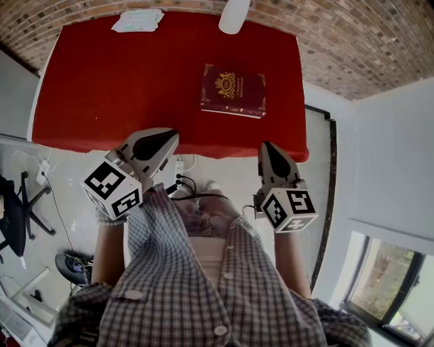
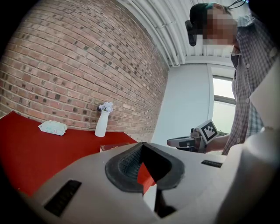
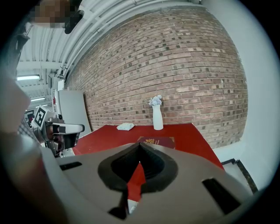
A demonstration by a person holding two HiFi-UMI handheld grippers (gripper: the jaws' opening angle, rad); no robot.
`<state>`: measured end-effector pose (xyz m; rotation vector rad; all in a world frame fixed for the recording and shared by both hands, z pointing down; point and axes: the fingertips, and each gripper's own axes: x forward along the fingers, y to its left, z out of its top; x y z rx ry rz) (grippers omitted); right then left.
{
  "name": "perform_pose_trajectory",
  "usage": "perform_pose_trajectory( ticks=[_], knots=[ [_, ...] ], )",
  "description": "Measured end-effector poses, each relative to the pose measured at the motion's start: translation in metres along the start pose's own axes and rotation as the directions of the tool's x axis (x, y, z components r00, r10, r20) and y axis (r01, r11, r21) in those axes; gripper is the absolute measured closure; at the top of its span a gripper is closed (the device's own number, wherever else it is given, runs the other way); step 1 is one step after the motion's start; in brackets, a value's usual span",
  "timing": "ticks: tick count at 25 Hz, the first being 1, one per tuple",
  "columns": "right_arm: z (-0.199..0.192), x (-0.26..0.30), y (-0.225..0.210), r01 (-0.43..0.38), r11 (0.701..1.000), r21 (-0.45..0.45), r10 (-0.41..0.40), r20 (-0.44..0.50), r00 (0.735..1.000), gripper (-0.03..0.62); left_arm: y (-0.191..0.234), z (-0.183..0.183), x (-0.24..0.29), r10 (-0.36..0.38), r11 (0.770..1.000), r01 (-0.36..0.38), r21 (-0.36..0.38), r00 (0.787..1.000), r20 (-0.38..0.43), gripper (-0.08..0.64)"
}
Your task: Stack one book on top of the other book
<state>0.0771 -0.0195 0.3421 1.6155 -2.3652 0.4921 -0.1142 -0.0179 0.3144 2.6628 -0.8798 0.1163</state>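
A maroon book (image 1: 232, 90) with a gold emblem lies flat on the red table (image 1: 122, 88), right of its middle. Only this one cover shows; I cannot tell whether a second book lies under it. Both grippers hover off the table's near edge, in front of the person's chest. The left gripper (image 1: 167, 139) is shut and empty, well left of the book. The right gripper (image 1: 268, 147) is also shut and empty, just short of the book's near side. From the right gripper (image 3: 140, 146) the book (image 3: 156, 141) lies straight ahead. The left gripper (image 2: 141, 146) sees only a corner of the book (image 2: 111, 146).
A white vase (image 1: 234, 15) stands at the table's far edge, and a white tissue pack (image 1: 137, 20) lies at the far left. A brick wall (image 3: 175, 74) runs behind the table. Cables and an office chair (image 1: 17, 210) are on the floor to the left.
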Motion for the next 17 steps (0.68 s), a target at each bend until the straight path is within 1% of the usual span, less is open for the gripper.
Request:
perform_pose_trajectory(
  ticks=[7, 17],
  knots=[
    [-0.0021, 0.0029, 0.0022, -0.001, 1.0, -0.016, 0.001, -0.018, 1.0, 0.586, 0.0029, 0.0, -0.0014, 0.003, 1.0, -0.003, -0.005, 1.0, 0.002, 0.552],
    [-0.0036, 0.0054, 0.0051, -0.008, 1.0, -0.015, 0.008, -0.027, 1.0, 0.584, 0.0048, -0.0009, -0.0032, 0.005, 1.0, -0.005, -0.007, 1.0, 0.001, 0.552]
  ],
)
